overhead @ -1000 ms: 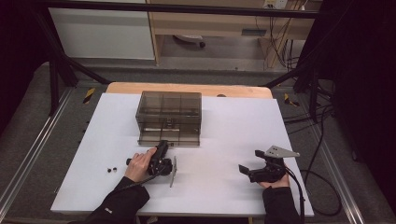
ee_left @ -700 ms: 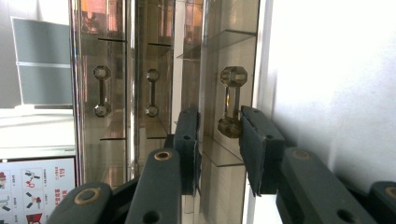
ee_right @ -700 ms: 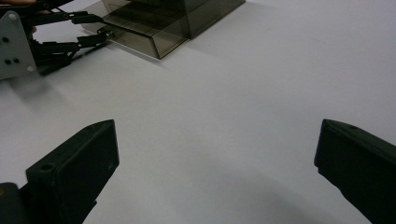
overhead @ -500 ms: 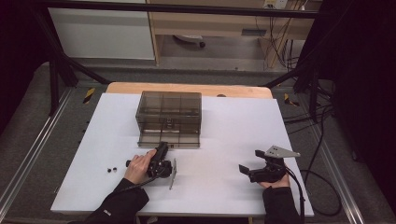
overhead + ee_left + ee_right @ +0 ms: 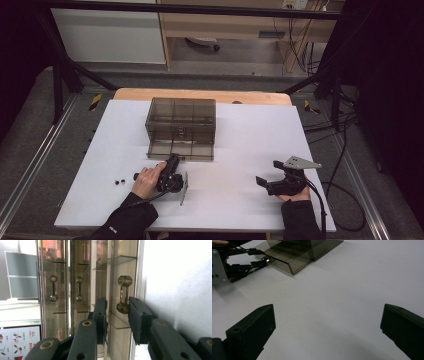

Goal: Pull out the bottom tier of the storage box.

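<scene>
Left gripper [image 5: 117, 312] jaws are set apart around the bottom drawer's handle [image 5: 124, 293]; right gripper [image 5: 327, 325] is held wide open, empty.

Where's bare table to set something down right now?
Free: the white table between the left gripper and right gripper, and the stretch right of the drawer cabinet. Crowded: in front of the pulled-out bottom drawer; two small black bits lie left.

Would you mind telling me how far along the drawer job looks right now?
Done: the bottom drawer of the cabinet already sticks out. In hand: the left gripper has its jaws either side of that drawer's handle, not visibly clamped. Left: the two upper drawers look shut, the right gripper rests open on the table, and two small dark bits lie untouched.
</scene>
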